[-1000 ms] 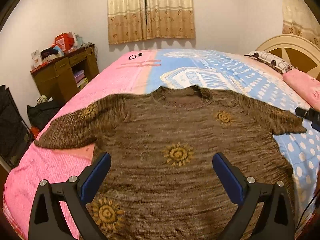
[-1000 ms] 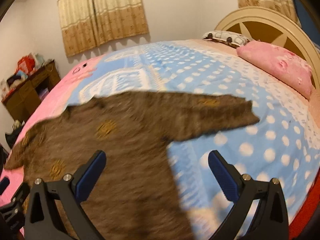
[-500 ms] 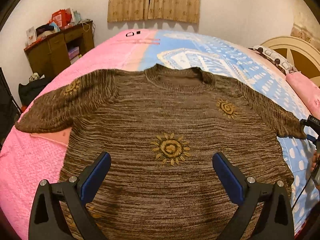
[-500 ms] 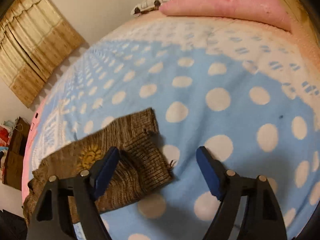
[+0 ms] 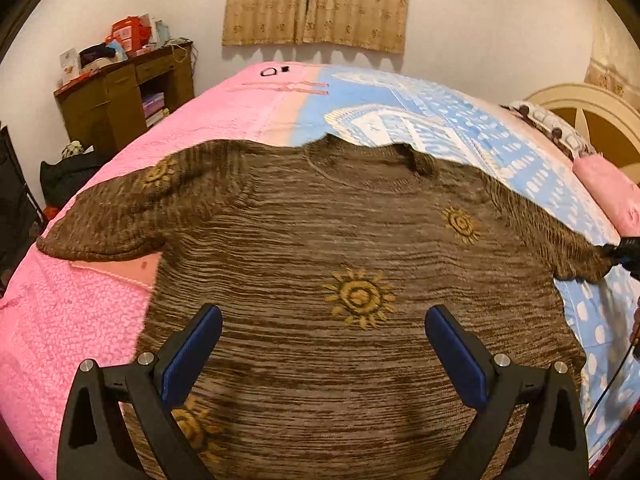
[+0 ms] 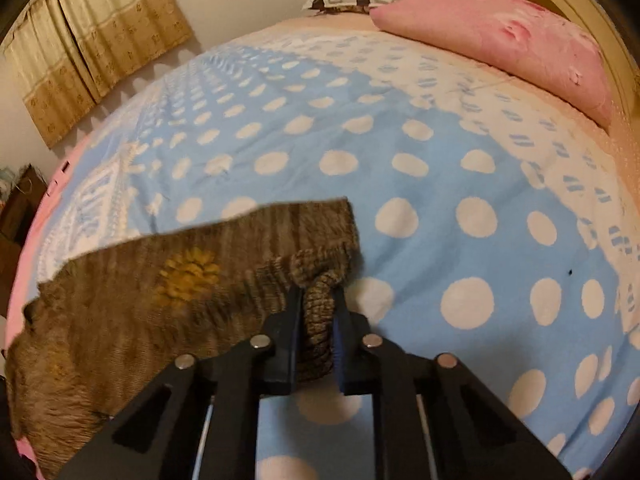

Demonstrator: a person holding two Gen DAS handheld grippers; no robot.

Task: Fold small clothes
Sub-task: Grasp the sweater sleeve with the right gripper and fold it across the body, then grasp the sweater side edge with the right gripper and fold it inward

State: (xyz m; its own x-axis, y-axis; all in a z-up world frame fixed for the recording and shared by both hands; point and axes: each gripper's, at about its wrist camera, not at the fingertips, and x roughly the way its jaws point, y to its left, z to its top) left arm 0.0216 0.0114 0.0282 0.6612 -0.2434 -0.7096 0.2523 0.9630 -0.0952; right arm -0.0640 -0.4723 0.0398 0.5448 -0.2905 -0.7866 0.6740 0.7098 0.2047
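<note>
Right gripper (image 6: 316,300): pinched tight on the ribbed cuff (image 6: 318,320) of the sweater's right sleeve, fabric bunched between both fingers.
Left gripper (image 5: 322,352): spread wide, hovering over the sweater's near hem, gripping nothing.
Sweater (image 5: 320,260): brown knit with yellow suns, flat on the bedspread (image 5: 80,320), collar far, left sleeve out on pink.
Pillow (image 6: 500,40): pink, far right by the headboard.

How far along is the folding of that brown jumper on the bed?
Barely begun. Done: the brown knitted sweater with yellow suns lies spread flat. In hand: the right gripper pinches one sleeve cuff. The left gripper hovers open. Every fold remains.
</note>
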